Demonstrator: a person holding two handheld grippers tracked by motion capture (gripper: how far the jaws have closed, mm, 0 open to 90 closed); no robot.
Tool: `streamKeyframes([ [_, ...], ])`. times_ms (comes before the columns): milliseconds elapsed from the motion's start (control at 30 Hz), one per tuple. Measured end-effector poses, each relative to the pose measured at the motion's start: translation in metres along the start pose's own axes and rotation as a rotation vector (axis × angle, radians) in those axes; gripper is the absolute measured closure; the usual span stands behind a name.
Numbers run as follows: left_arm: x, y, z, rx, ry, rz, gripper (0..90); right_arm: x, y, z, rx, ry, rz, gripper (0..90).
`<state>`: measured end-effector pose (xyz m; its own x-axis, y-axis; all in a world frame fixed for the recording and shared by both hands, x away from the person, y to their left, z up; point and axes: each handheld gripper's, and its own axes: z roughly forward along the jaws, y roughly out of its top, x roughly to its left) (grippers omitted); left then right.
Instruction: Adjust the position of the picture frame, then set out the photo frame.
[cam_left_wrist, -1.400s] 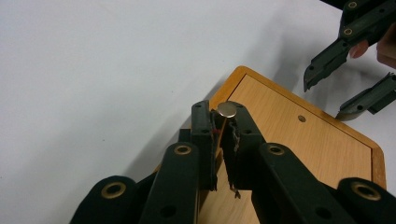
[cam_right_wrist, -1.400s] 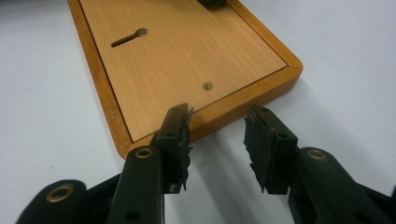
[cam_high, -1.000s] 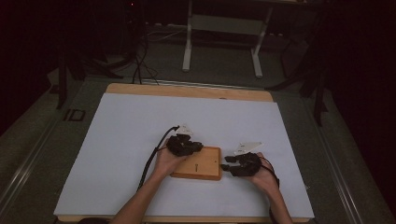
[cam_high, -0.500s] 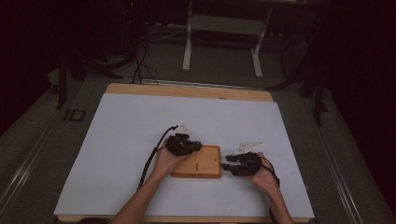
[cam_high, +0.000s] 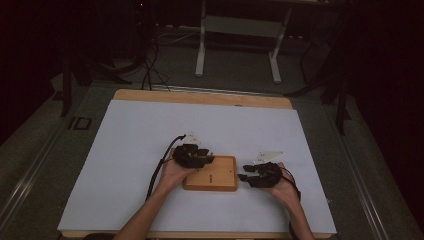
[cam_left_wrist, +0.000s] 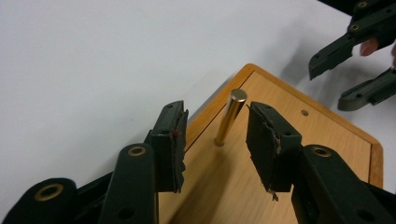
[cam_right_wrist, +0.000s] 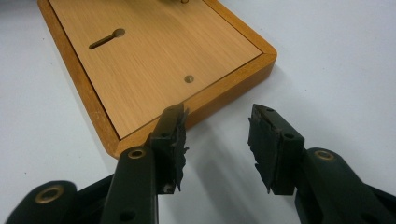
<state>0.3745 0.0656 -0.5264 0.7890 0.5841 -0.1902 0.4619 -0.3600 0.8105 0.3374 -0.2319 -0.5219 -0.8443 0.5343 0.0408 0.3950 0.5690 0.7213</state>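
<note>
A flat wooden board (cam_high: 215, 177) lies on the white table cover. A brass pin (cam_left_wrist: 229, 116) stands upright in a hole near the board's corner. My left gripper (cam_left_wrist: 215, 121) has just been opening; the pin stands between its pads (cam_left_wrist: 264, 135), close to the right one, with a gap on each side. In the high view the left gripper (cam_high: 207, 159) is over the board's near-left corner. My right gripper (cam_right_wrist: 217, 130) is open on the cover beside the board's (cam_right_wrist: 154, 56) edge, with nothing between its jaws; the high view has it (cam_high: 245, 174) just right of the board.
The board has a keyhole slot (cam_right_wrist: 106, 38) and a small brass-lined hole (cam_right_wrist: 188, 79). The right gripper's jaws (cam_left_wrist: 336, 79) appear in the left gripper view beyond the board (cam_left_wrist: 299, 140). White cover (cam_high: 150, 135) extends all around; a metal stand (cam_high: 237, 45) is on the floor behind.
Both hands keep their places at the board. The high view is too small to tell how the jaws moved.
</note>
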Motion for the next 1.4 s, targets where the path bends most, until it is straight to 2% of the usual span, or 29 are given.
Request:
streamKeyframes([
  [333, -0.001, -0.007, -0.016, -0.012, 0.024, -0.002, 55.1, -0.002, 0.001, -0.001, -0.018, -0.017, 0.007, 54.6],
  [567, -0.005, -0.018, -0.027, 0.009, 0.043, 0.013, 54.6, 0.000, 0.004, 0.000, -0.027, -0.023, 0.000, 54.9],
  [733, -0.004, -0.020, -0.034, 0.017, 0.047, 0.017, 55.9, 0.002, 0.007, 0.002, -0.027, -0.030, -0.007, 55.3],
  [967, -0.008, -0.029, -0.046, 0.027, 0.045, 0.019, 59.5, 0.007, 0.017, 0.004, -0.060, -0.048, -0.037, 56.6],
  [1100, -0.009, -0.032, -0.050, 0.042, 0.046, 0.015, 60.8, 0.008, 0.022, 0.006, -0.077, -0.054, -0.039, 57.4],
  [1267, -0.010, -0.034, -0.055, 0.036, 0.043, 0.009, 61.0, 0.009, 0.031, 0.011, -0.101, -0.041, -0.045, 58.4],
  [1400, -0.013, -0.037, -0.058, 0.040, 0.054, 0.025, 60.5, 0.011, 0.040, 0.014, -0.113, -0.041, -0.058, 59.4],
])
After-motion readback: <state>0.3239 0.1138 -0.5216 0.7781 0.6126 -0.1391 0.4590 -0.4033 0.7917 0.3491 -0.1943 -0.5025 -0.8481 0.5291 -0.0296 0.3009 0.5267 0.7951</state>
